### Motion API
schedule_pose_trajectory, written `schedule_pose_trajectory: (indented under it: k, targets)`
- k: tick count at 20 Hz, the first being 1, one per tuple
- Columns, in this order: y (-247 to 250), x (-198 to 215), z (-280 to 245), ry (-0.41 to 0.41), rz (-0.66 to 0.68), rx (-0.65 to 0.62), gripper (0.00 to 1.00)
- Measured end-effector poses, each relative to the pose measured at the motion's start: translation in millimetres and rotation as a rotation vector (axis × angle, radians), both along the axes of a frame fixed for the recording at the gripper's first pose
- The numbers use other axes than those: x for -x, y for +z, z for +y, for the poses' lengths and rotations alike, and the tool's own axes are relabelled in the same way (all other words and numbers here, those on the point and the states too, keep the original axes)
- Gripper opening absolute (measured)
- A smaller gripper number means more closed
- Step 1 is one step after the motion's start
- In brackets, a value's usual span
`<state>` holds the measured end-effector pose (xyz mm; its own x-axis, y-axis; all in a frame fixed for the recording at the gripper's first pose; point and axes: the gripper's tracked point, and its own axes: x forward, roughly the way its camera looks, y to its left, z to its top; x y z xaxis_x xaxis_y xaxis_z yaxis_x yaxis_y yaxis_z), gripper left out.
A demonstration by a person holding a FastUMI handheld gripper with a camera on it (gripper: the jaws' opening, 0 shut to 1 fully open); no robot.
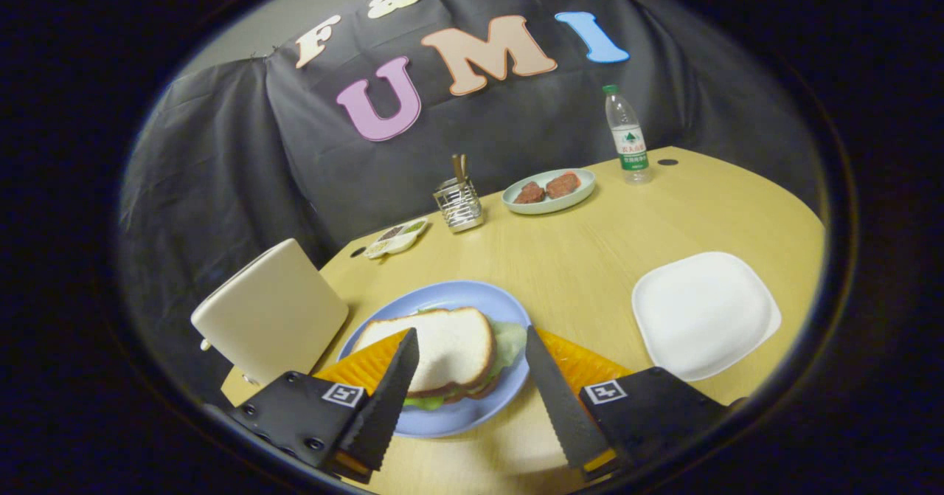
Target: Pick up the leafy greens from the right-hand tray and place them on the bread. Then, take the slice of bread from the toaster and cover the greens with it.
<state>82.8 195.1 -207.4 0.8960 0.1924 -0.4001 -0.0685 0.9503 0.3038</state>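
A blue plate (472,299) lies just ahead of my fingers. On it rests a stacked sandwich: a white bread slice (442,347) on top, leafy greens (509,344) sticking out at its right and front edges, another slice under them. My gripper (472,344) hovers above the plate, open, its fingers apart on either side of the sandwich and touching nothing. The cream toaster (269,310) stands left of the plate. To the right of my fingers lies a white square tray (704,314) with nothing on it.
Farther back on the wooden table (582,251) stand a metal utensil holder (457,203), a small divided dish (397,238), a pale green plate with two meat patties (549,189) and a water bottle (627,137). Black cloth walls the booth behind.
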Motion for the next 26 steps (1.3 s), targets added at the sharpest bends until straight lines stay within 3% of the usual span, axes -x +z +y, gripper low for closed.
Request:
schedule_pose_trajectory:
  k: [8, 22, 26]
  targets:
    - [31, 6, -37, -0.017, -0.081, 0.060, 0.93]
    - [218, 9, -122, -0.056, -0.429, 0.329, 0.93]
    - [214, 15, -130, -0.032, -0.443, 0.282, 0.93]
